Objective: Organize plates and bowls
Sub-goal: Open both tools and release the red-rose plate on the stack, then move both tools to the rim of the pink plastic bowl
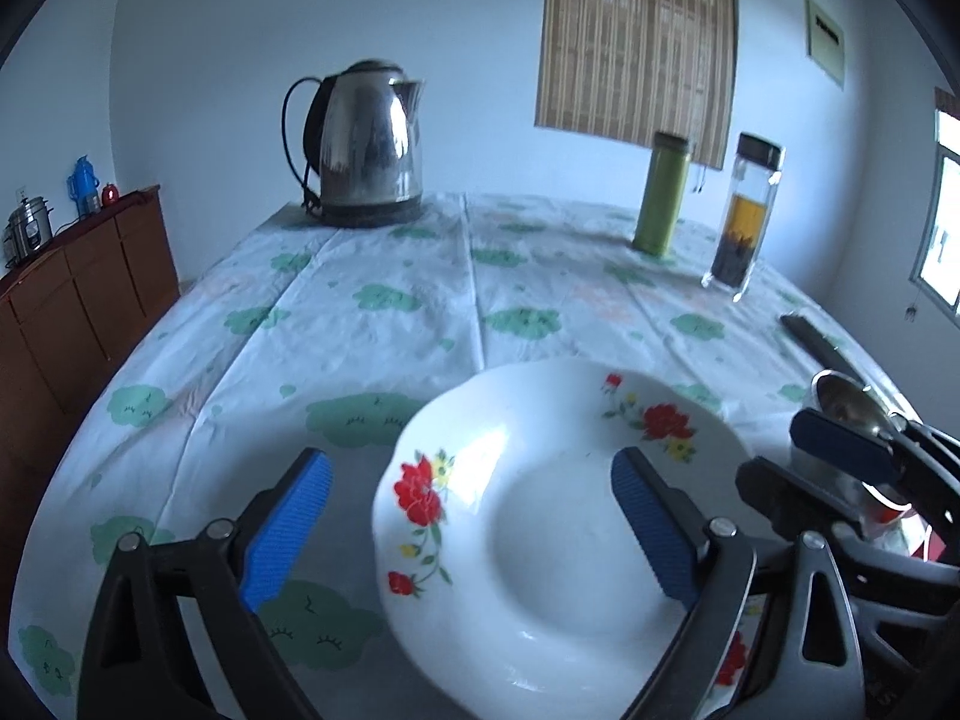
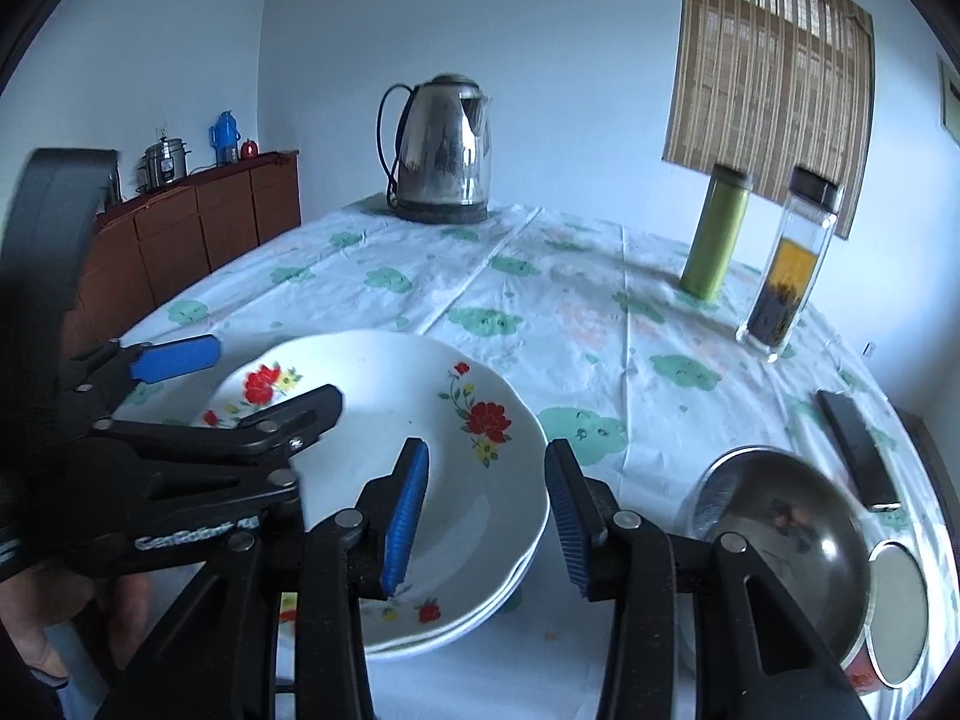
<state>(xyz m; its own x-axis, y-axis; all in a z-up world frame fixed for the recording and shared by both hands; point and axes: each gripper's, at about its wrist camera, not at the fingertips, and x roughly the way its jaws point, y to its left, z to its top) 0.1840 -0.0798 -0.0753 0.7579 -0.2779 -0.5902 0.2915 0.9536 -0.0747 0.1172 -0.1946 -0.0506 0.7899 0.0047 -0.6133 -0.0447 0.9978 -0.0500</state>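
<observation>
A white plate with red flowers (image 1: 540, 510) (image 2: 384, 414) tops a small stack on the tablecloth. My left gripper (image 1: 474, 516) (image 2: 276, 372) stands wide open. One blue pad (image 1: 288, 528) hangs outside the plate's left rim and the other is over the bowl of the plate. My right gripper (image 2: 489, 516) (image 1: 774, 447) is open at the stack's right side. Its left pad (image 2: 408, 516) is over the plate and its right one is just past the rim. Neither gripper presses on anything. A steel bowl (image 2: 780, 516) (image 1: 852, 402) sits to the right.
Past the steel bowl stands a red-and-white enamel cup (image 2: 894, 612), with a black handset (image 2: 858, 450) behind it. Farther back are a steel kettle (image 2: 444, 150), a green flask (image 2: 717, 234) and a glass tea bottle (image 2: 786, 264). A brown sideboard (image 2: 198, 228) lines the left wall.
</observation>
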